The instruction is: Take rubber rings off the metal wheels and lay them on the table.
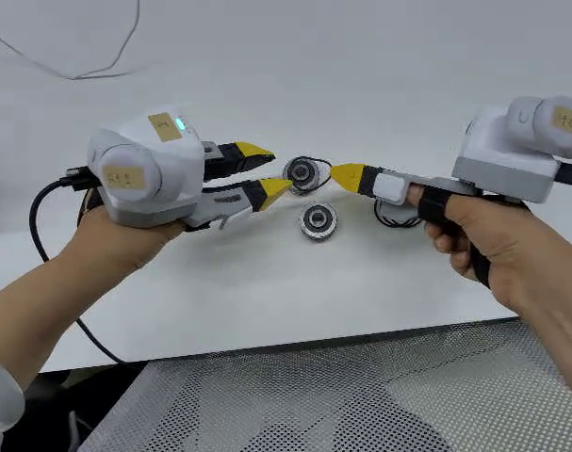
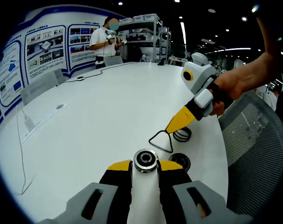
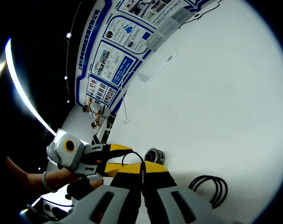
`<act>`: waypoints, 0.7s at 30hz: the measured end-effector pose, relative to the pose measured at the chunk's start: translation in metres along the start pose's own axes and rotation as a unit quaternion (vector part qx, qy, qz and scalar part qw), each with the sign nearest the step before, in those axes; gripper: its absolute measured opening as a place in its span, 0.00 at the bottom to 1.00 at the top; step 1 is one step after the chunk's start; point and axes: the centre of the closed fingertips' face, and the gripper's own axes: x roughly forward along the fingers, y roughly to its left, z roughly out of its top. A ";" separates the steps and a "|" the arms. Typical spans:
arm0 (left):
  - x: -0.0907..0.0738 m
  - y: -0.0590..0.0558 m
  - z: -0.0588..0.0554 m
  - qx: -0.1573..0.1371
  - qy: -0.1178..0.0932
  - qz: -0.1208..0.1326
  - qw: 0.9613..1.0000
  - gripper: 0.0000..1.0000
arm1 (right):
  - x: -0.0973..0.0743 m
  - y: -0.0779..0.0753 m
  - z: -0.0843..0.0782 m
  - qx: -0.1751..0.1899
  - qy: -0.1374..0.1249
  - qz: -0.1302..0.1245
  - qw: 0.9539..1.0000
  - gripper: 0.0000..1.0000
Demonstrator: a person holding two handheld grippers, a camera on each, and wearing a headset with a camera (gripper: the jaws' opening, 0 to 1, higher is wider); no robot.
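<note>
Left gripper (image 1: 278,169): jaws partly closed, clamped on a metal wheel (image 1: 302,172) held just above the white tabletop (image 1: 267,75); in the left gripper view the wheel sits between the two yellow tips, face toward the camera. Right gripper (image 1: 335,173): jaws pressed together, pinching a thin black rubber ring (image 2: 161,141) at their tips. The ring is pulled out into a narrow triangular loop between the right tips and the held wheel. A second wheel (image 1: 318,221) lies flat on the tabletop just below the held one. A few loose black rings (image 1: 394,215) lie in a small stack on the tabletop under the right gripper.
</note>
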 end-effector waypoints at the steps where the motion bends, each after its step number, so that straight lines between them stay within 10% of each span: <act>1: -0.001 0.000 0.000 -0.001 0.000 0.000 1.000 0.22 | -0.004 -0.001 0.000 -0.003 0.000 -0.004 1.000 0.01; 10: -0.007 -0.004 -0.008 -0.008 0.004 0.002 1.000 0.21 | -0.047 -0.034 -0.007 -0.009 0.002 -0.071 0.997 0.01; 15: -0.010 -0.005 -0.011 -0.011 0.007 0.004 1.000 0.22 | -0.063 -0.052 -0.007 -0.074 0.019 -0.134 0.988 0.01; 18: -0.010 -0.005 -0.012 -0.012 0.009 0.005 1.000 0.21 | -0.062 -0.052 -0.005 -0.148 0.045 -0.162 0.975 0.01; 21: -0.010 -0.005 -0.012 -0.012 0.010 0.006 1.000 0.21 | -0.058 -0.057 -0.005 -0.269 0.096 -0.201 0.937 0.01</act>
